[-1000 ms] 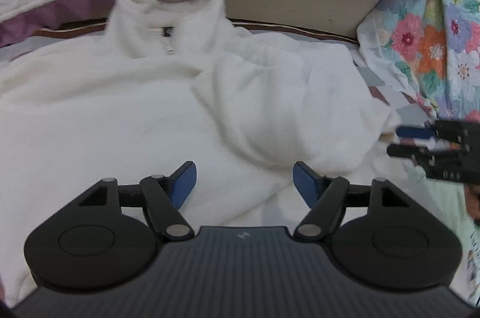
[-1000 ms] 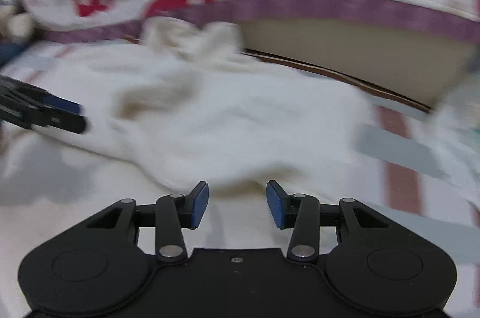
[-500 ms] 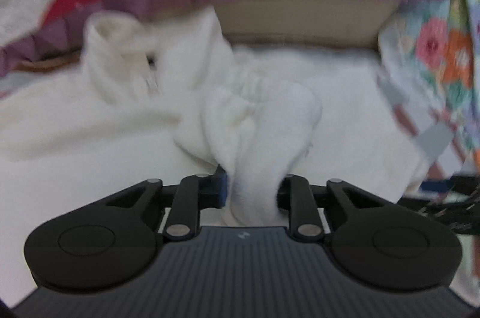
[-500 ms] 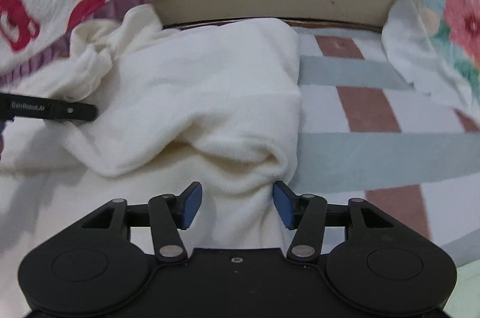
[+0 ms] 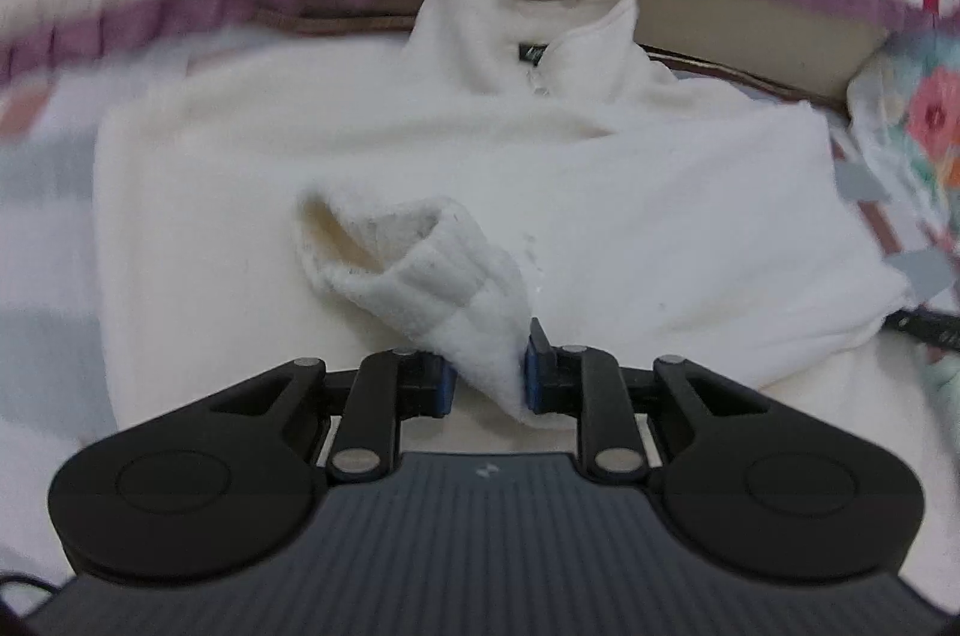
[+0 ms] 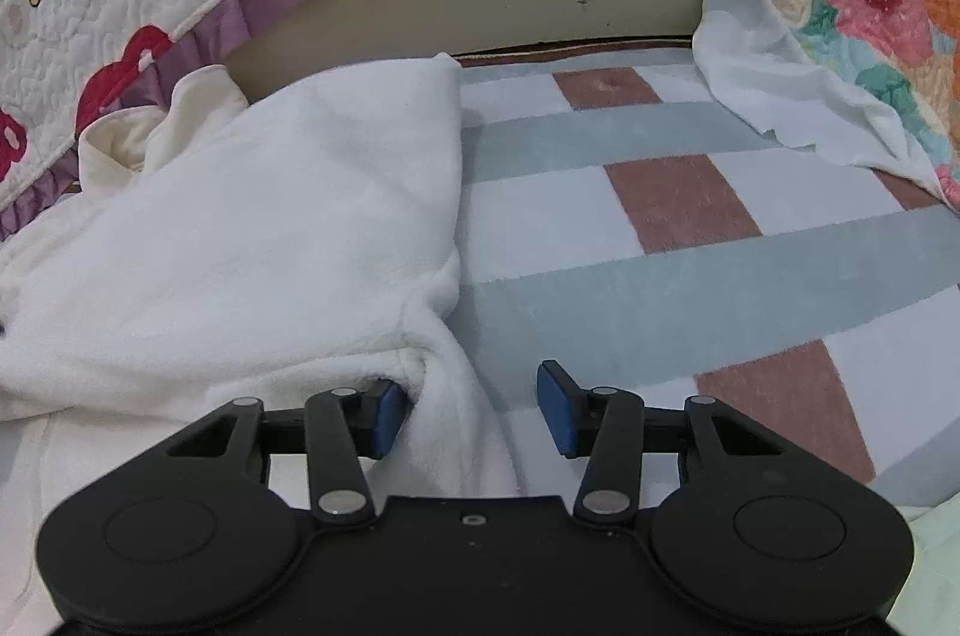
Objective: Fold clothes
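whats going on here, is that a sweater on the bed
Yes. A person with a handheld gripper in each hand is folding a white fleece pullover laid out on a checked blanket. The left gripper is shut on the sleeve cuff, holding it over the body of the garment. The right gripper is open at the garment's right edge, with fabric between its fingers but not clamped.

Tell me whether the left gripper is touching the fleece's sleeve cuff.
Touching. The left wrist view shows the left gripper shut on the sleeve cuff of the white fleece pullover, with fabric pressed against both blue pads.
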Action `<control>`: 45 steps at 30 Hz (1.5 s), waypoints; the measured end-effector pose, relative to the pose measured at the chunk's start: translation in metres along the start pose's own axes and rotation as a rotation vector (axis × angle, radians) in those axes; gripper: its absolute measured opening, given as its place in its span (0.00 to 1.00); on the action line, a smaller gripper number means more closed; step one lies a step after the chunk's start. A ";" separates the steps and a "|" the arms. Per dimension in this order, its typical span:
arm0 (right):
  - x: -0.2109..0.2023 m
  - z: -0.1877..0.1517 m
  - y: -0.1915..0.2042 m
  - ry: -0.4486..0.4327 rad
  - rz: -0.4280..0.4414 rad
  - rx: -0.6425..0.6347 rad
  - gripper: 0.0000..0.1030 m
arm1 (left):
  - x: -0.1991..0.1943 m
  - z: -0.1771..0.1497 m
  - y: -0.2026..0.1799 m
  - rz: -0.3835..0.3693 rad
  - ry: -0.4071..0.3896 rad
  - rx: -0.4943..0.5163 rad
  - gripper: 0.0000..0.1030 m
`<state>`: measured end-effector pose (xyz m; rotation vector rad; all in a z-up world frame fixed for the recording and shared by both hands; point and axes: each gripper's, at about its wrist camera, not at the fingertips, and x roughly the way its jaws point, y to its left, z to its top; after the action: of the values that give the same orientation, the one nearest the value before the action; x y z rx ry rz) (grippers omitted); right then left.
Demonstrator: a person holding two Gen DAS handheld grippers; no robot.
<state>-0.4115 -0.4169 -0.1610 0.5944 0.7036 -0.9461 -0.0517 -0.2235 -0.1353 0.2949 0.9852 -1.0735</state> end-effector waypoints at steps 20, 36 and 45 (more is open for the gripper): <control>0.002 0.007 0.025 0.013 -0.108 -0.244 0.48 | -0.006 -0.006 0.021 -0.081 -0.040 -0.091 0.18; 0.005 0.004 0.026 0.018 -0.121 -0.269 0.50 | -0.025 -0.004 0.040 -0.012 -0.113 -0.140 0.34; 0.006 -0.001 0.030 0.002 -0.155 -0.291 0.58 | -0.054 -0.011 0.079 0.173 -0.098 -0.233 0.47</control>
<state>-0.3834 -0.4057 -0.1614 0.2873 0.8802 -0.9639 0.0026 -0.1457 -0.1183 0.1329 0.9678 -0.8005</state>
